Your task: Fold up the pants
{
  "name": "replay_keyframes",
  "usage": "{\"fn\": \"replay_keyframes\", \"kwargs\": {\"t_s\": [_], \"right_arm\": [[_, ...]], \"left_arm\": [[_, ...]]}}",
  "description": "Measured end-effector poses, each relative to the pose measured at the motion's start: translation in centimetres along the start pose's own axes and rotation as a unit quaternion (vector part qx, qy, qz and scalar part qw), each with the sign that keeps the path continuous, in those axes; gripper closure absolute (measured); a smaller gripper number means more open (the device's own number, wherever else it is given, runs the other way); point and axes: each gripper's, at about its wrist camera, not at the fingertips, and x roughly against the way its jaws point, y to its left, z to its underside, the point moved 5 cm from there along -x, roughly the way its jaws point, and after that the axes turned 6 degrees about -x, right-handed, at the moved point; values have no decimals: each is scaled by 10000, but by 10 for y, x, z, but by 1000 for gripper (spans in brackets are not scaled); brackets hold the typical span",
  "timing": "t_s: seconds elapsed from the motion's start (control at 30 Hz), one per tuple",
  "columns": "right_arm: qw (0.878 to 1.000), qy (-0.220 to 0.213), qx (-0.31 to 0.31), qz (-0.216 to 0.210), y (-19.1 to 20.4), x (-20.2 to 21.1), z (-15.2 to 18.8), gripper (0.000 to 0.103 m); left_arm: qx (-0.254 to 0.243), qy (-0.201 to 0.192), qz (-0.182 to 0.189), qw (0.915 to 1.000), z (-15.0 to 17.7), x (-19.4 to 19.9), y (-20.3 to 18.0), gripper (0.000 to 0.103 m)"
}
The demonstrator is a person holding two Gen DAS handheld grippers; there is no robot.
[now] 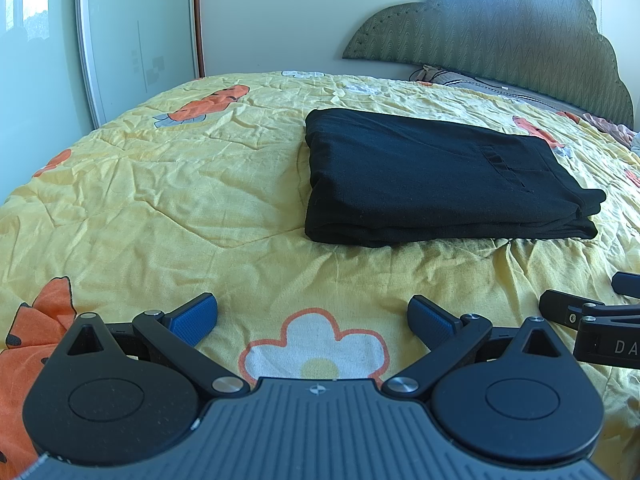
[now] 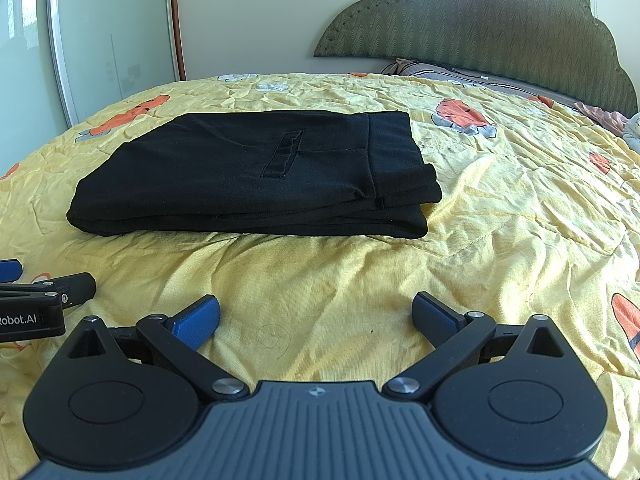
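the left gripper (image 1: 313, 318) and the right gripper (image 2: 316, 318) sit low and level over the yellow quilt (image 2: 500, 216), side by side, each with its blue pads spread wide and nothing between them, both short of the pants (image 2: 256, 176). the black pants lie folded into a flat stack on the quilt, well apart from both grippers, toward the green headboard (image 2: 480, 20). their long axis runs crosswise, with the waistband end on the headboard side.
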Motion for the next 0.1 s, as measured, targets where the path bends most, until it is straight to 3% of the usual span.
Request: {"fn": "replay_keyframes", "kwargs": {"t_s": [0.1], "right_arm": [[10000, 0, -1, 0, 0, 0, 0, 0]], "left_arm": [[-7, 4, -6, 10000, 0, 0, 0, 0]]}}
